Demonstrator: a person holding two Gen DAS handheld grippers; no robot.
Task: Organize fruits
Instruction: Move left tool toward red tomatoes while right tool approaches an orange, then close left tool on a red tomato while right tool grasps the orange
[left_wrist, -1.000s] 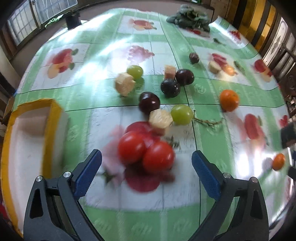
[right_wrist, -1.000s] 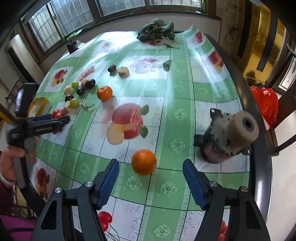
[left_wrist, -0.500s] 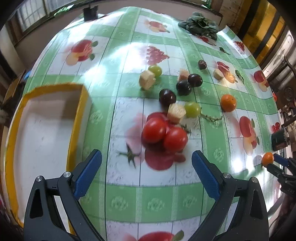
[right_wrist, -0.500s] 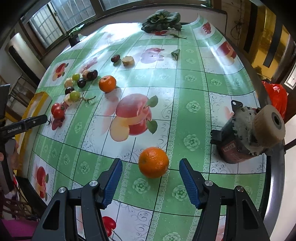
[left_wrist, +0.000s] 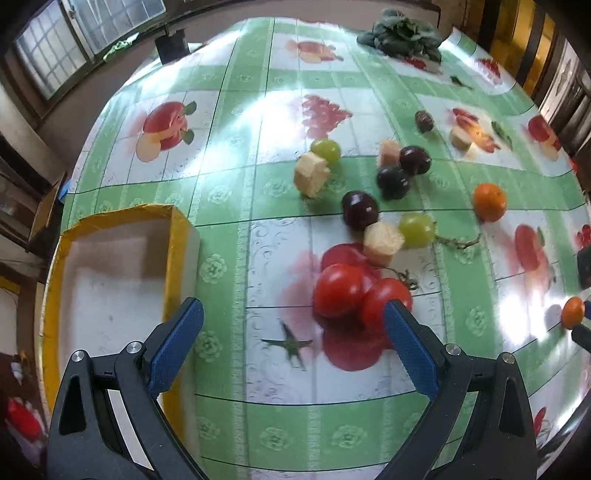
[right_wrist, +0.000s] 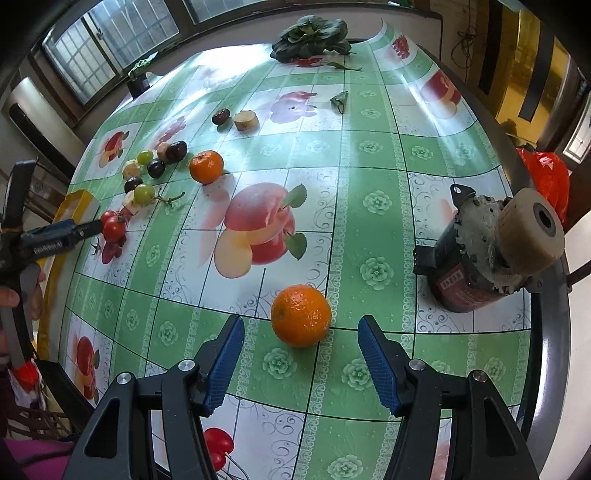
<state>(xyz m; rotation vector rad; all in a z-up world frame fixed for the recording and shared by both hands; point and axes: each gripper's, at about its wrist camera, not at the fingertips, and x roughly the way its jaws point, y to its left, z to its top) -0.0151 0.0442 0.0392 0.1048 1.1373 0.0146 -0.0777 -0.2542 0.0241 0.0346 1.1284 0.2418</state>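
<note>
Two red tomatoes (left_wrist: 354, 295) lie on the green fruit-print tablecloth, just ahead of my open, empty left gripper (left_wrist: 293, 347); the right tomato touches the right fingertip (left_wrist: 399, 317). Beyond them lie dark plums (left_wrist: 360, 210), green grapes (left_wrist: 416, 229), pale fruit chunks (left_wrist: 382, 242) and an orange (left_wrist: 489, 202). A white tray with a yellow rim (left_wrist: 110, 266) sits left of the left gripper. My right gripper (right_wrist: 301, 354) is open, with another orange (right_wrist: 301, 315) just ahead between its fingertips, not touching.
A grey and red motor-like object (right_wrist: 491, 254) stands near the table's right edge. Leafy greens (right_wrist: 310, 37) lie at the far end. A small dark fruit (right_wrist: 220, 116) and a pale slice (right_wrist: 245, 120) lie apart from the main group.
The left gripper has shifted left and nearer the table, so the tomatoes now sit by its right finger. The right gripper has closed in on the orange.
</note>
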